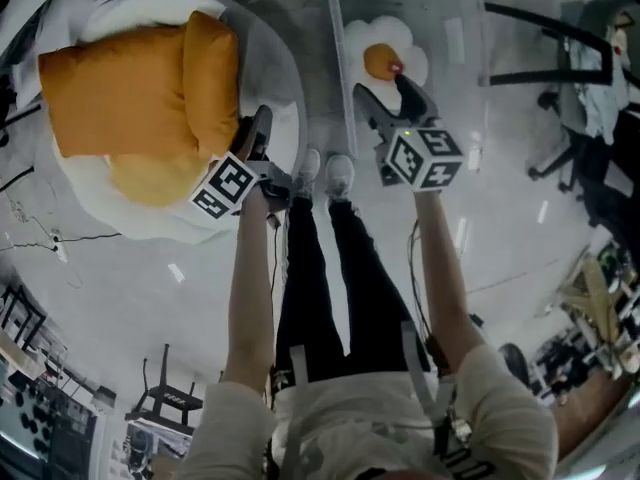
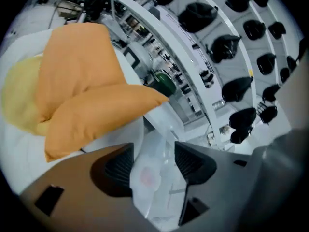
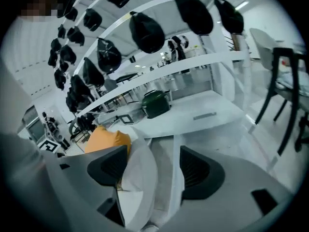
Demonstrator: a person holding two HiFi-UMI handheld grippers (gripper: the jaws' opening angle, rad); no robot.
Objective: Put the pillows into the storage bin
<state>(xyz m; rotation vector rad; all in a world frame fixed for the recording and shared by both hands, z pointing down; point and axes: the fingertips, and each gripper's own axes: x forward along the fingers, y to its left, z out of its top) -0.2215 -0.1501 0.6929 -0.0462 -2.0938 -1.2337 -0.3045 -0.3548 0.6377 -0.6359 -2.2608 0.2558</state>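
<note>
Two orange pillows (image 1: 120, 88) lie on a white cushion with a yellow middle (image 1: 150, 180) in the wide round white bin (image 1: 290, 133) at the upper left. The same orange pillows (image 2: 91, 100) fill the left gripper view. My left gripper (image 1: 258, 128) hangs at the bin's right rim; its jaws (image 2: 153, 161) stand open, with white fabric showing between them, untouched. A small fried-egg pillow (image 1: 385, 46) lies on the floor straight ahead. My right gripper (image 1: 392, 98) hovers just short of it, open (image 3: 152, 166), nothing gripped. An orange pillow (image 3: 107, 139) shows at its left.
The person's legs and white shoes (image 1: 325, 173) stand between the two grippers. Black office chairs (image 1: 560, 68) are at the right, and a chair frame (image 3: 285, 95) is close by. Curved shelves with dark objects and a green pot (image 3: 155, 103) lie ahead. Cables trail at the left.
</note>
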